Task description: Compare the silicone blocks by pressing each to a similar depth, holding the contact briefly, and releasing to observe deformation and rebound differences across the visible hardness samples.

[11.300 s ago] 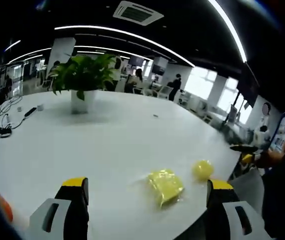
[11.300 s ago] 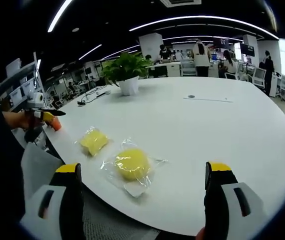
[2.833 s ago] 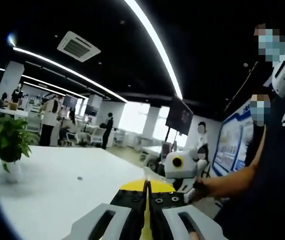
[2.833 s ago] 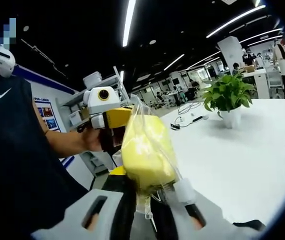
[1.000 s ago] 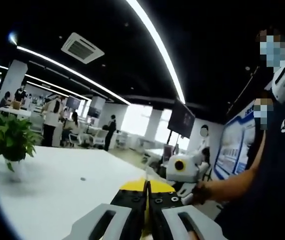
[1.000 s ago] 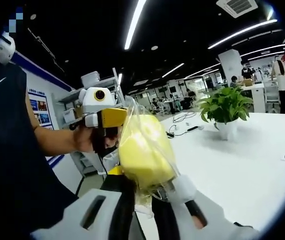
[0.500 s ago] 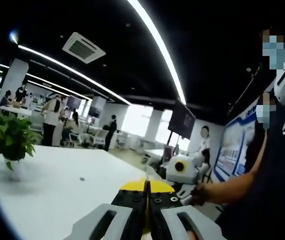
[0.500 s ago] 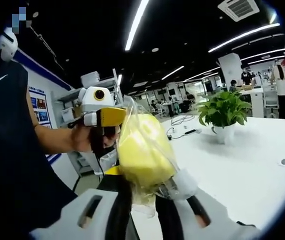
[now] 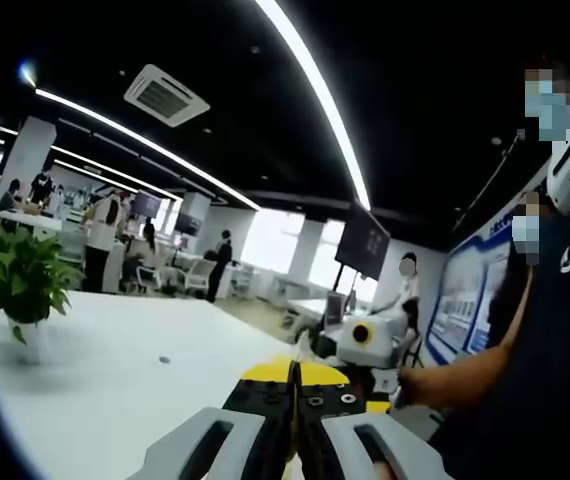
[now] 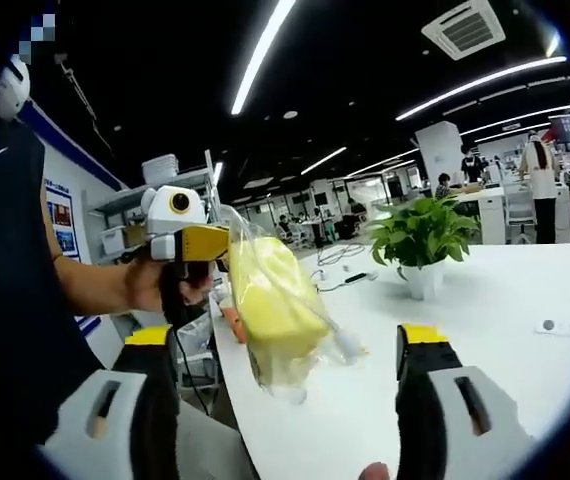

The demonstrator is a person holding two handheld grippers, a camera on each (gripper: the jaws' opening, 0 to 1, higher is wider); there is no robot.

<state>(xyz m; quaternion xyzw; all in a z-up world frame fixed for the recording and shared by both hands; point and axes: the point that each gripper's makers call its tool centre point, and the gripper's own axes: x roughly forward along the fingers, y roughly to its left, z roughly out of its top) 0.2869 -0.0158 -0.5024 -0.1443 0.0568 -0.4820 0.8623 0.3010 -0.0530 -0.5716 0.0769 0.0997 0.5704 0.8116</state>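
A yellow silicone block [image 10: 270, 300] in a clear plastic bag hangs in the air over the near edge of the white table [image 10: 495, 300]. In the right gripper view, my left gripper [image 10: 203, 243] comes in from the left and pinches the bag's top edge. My right gripper [image 10: 285, 338] stands open, its jaws wide apart on either side of the bag and not touching it. In the left gripper view, my left gripper [image 9: 295, 372] is shut, with a sliver of clear plastic sticking up between its yellow tips. The right gripper [image 9: 365, 338] shows just beyond it.
A potted green plant [image 10: 420, 235] stands on the table with cables [image 10: 350, 278] beside it and a small round disc [image 10: 548, 325] to the right. The person's forearm [image 10: 95, 285] holds the left gripper. The plant [image 9: 20, 280] and table [image 9: 115, 365] lie left; people stand behind.
My right gripper has opened and let go of the bagged yellow block, which now hangs from the left gripper alone. The left gripper has stayed shut and raised.
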